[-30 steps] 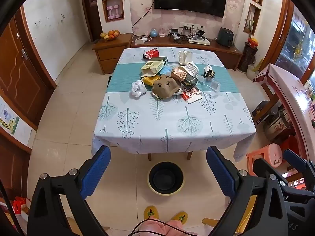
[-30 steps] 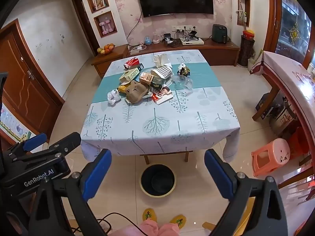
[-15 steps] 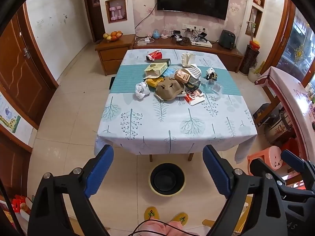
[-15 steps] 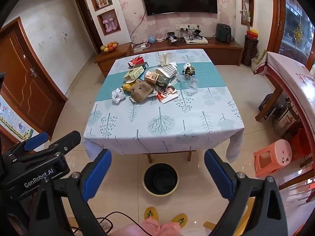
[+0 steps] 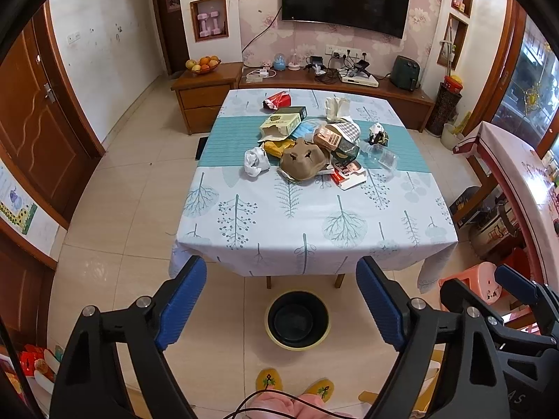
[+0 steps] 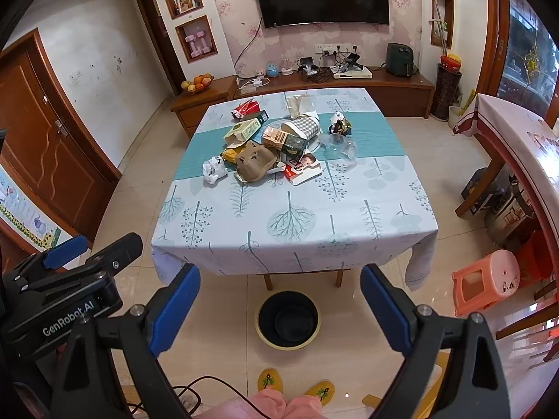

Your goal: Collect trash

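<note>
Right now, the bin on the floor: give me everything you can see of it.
The bin is round, black inside with a pale yellow rim, upright and open-topped. It looks empty, with only its dark bottom showing. It stands on the tiled floor just in front of the table's near edge, below the overhanging cloth. Nothing touches it.

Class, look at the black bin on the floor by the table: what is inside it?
The black bin stands at the table's near edge. Only a dark lining and bottom show inside, no trash. The trash pile lies on the table. Shadow hides parts of the inner wall.
</note>
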The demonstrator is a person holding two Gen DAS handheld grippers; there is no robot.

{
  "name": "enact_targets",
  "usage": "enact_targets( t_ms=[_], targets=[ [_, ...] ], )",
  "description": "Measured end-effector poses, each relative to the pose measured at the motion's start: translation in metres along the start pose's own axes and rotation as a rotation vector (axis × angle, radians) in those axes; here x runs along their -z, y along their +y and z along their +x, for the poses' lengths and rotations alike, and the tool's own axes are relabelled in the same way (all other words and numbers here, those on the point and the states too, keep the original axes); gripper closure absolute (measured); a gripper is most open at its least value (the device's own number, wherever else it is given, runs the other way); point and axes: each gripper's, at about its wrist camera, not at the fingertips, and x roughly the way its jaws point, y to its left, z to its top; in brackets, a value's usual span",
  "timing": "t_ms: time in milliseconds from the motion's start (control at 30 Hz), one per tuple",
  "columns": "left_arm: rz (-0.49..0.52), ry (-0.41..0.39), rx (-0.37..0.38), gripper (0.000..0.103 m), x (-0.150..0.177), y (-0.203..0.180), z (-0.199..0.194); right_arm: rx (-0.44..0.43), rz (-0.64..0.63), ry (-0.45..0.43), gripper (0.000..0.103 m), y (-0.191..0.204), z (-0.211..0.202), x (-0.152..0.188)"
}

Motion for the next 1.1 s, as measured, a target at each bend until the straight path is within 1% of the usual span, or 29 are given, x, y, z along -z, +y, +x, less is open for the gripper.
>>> enact_targets(
  t_ms=[300, 767, 1100],
  targets=[
    [0.007, 0.017, 0.003, 0.017, 0.004, 0.004, 0.002, 0.002, 0.000, 0.001, 0.014, 0.004, -0.001, 0.001],
    [0.006, 0.014, 0.005, 0.017, 0.004, 0.002, 0.001, 0.002, -0.002, -0.001, 0.016, 0.008, -0.002, 0.002],
    [0.001, 0.019, 0.018, 0.017, 0.013, 0.007, 0.001, 0.008, -0.001, 0.001, 0.016, 0.014, 0.000, 0.005]
  ],
)
